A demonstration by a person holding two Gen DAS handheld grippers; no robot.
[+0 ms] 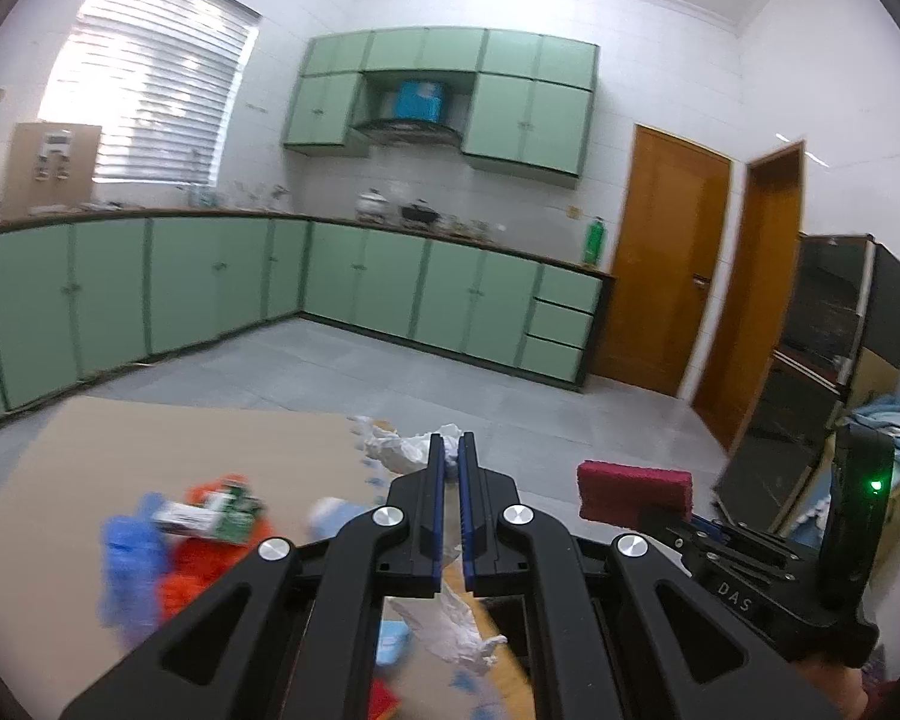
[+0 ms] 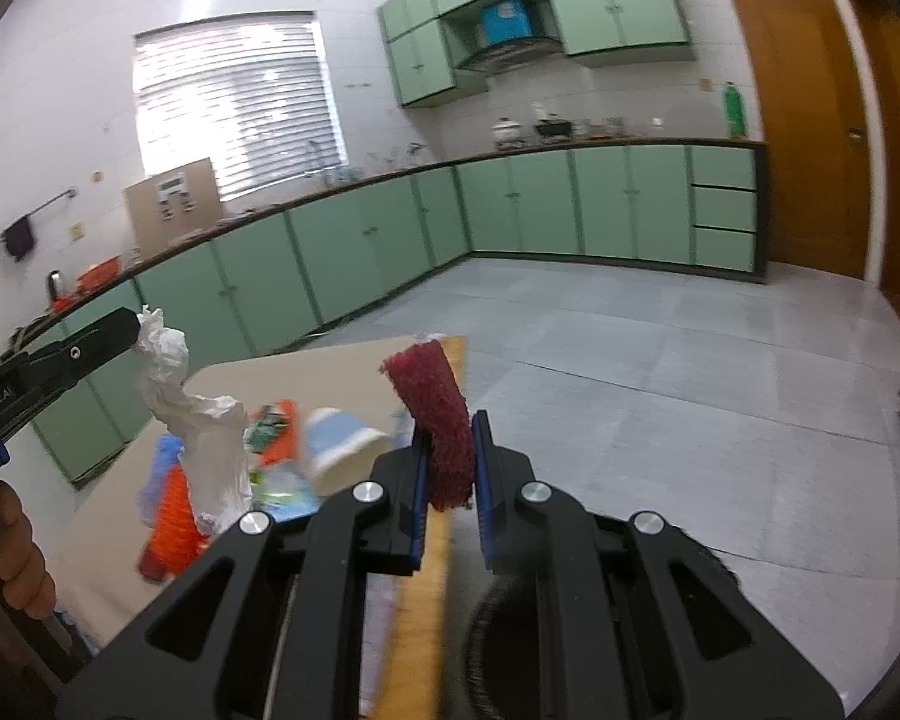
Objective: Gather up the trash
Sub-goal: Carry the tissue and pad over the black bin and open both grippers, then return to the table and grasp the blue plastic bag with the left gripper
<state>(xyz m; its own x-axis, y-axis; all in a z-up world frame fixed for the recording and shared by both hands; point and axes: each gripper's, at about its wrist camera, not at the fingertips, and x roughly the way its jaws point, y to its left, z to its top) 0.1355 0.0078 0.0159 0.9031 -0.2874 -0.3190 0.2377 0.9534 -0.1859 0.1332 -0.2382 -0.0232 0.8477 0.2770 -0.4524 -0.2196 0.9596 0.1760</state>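
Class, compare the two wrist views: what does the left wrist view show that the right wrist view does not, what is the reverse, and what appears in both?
Only the left wrist view shows the dark cabinet beyond the doors and the blue cloth beside it.

Only the right wrist view shows the dark rag hanging on the wall rail and the hand gripping the left claw's handle.

Both show the crumpled white paper pinched in the left claw, the red sponge clamped in the right claw, the green cabinets and the window blinds.
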